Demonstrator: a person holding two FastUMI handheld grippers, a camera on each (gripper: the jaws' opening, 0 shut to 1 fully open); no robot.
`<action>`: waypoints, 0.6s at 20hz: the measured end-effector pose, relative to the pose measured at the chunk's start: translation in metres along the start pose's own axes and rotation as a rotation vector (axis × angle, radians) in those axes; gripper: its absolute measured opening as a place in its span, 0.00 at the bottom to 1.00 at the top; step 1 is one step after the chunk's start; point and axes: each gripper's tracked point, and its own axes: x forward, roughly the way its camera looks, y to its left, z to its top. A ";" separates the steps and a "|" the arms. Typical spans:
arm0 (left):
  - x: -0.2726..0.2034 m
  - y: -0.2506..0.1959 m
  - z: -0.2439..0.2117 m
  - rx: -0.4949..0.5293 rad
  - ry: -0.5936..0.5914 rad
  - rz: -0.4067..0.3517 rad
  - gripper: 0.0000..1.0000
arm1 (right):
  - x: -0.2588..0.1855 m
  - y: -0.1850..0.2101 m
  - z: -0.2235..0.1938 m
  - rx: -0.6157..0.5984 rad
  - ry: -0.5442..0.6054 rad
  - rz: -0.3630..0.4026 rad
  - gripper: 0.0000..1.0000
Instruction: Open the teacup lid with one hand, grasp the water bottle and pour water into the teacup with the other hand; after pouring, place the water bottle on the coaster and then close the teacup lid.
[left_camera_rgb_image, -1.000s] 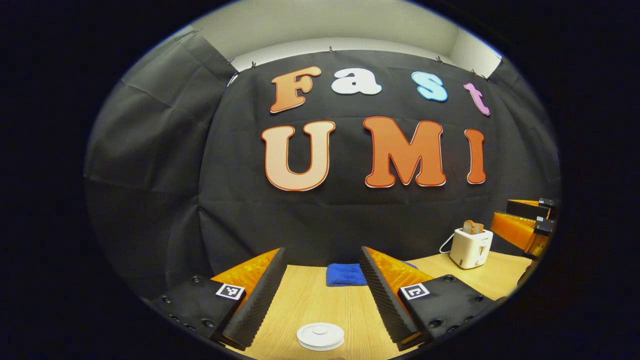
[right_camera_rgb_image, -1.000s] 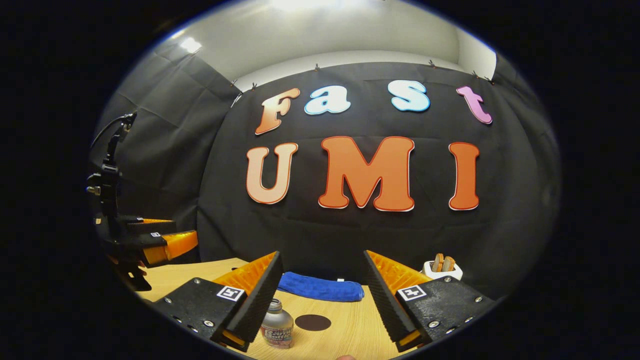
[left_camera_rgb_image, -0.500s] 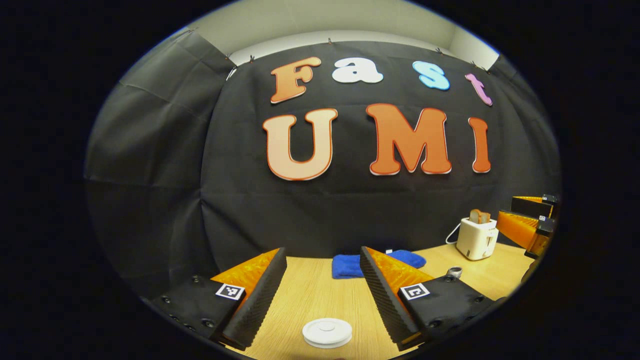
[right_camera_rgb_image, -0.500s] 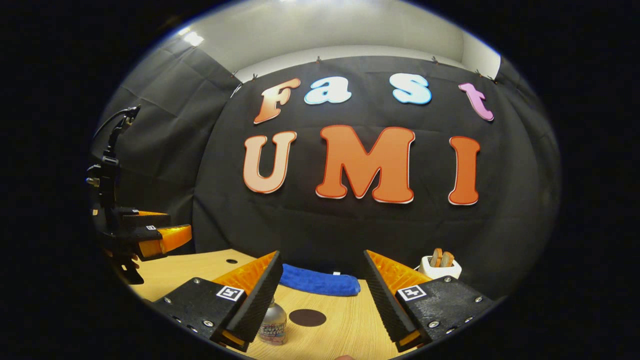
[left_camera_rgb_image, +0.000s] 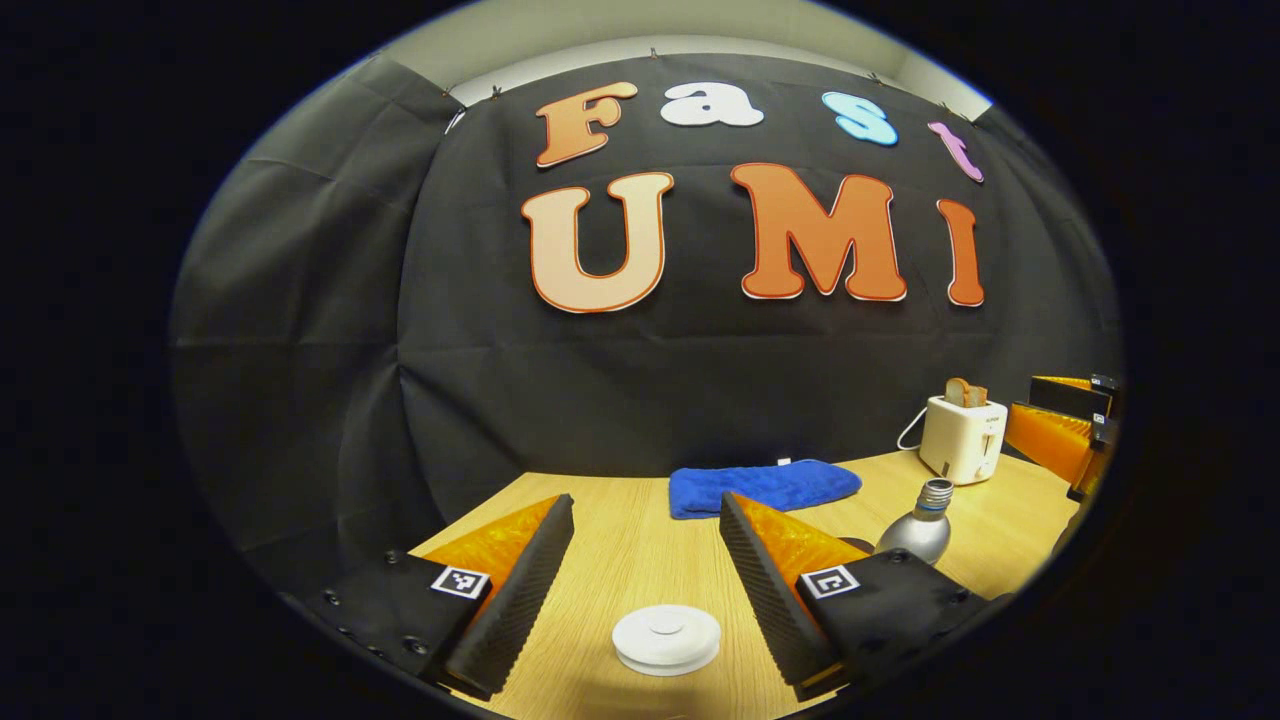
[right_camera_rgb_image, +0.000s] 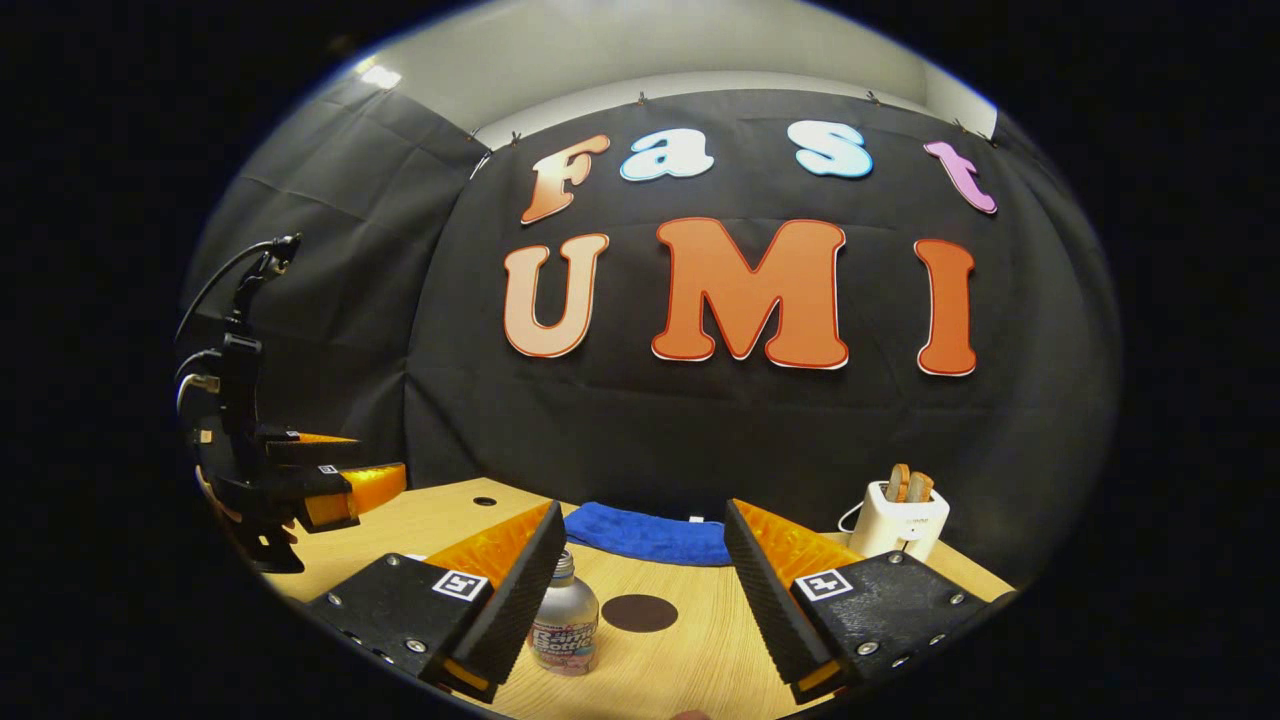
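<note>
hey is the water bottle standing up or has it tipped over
Upright. In the right gripper view the water bottle stands on the table, neck pointing up, beside the dark coaster, untouched by the open right gripper.

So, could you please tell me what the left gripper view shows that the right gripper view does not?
Left gripper view: the white teacup lid lies on the table between the open left gripper fingers.

Right gripper view: the dark round coaster lies just right of the water bottle, ahead of the open right gripper.

Both share the water bottle, the blue cloth, the white toaster holding bread and the wooden table.
</note>
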 end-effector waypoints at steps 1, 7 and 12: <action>0.001 -0.001 -0.002 -0.002 0.002 -0.004 0.98 | 0.000 0.002 0.000 -0.002 0.000 0.007 0.96; 0.007 0.001 -0.034 0.008 0.073 -0.009 0.98 | 0.001 0.009 -0.016 0.004 0.035 0.024 0.96; 0.013 0.000 -0.055 0.024 0.119 -0.017 0.98 | 0.002 0.012 -0.033 0.022 0.076 0.030 0.96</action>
